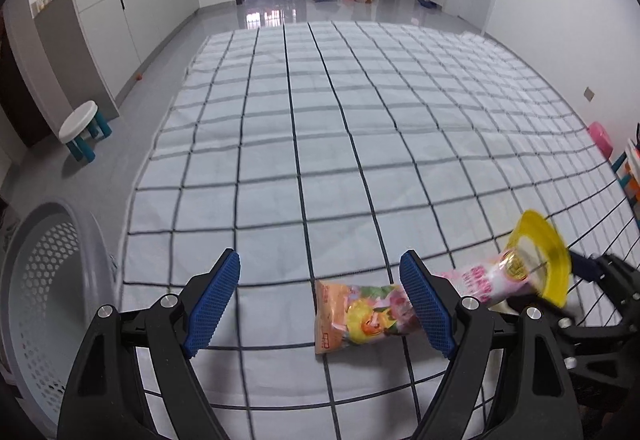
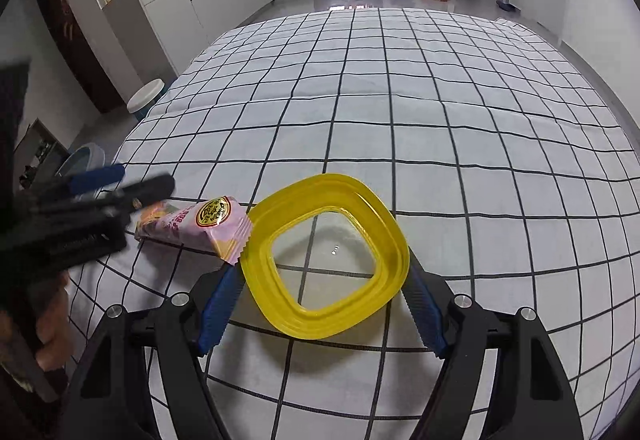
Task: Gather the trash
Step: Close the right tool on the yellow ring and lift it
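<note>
Yellow square plastic lid [image 2: 326,260] sits clamped in our right tool [image 2: 320,304]; our left tool [image 1: 320,304] hangs apart beside 2 colourful snack wrappers [image 1: 360,316] on the checked bedsheet [image 1: 340,140].

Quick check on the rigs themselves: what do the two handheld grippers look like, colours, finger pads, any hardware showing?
Both match. The left gripper has black angular plastic arms, silver round bolt heads at the pivots, and fingers faced with blue textured pads. The right gripper has the same black frame, silver bolts and blue ridged pads on its fingers. No cables, markings or sleeves show.
</note>
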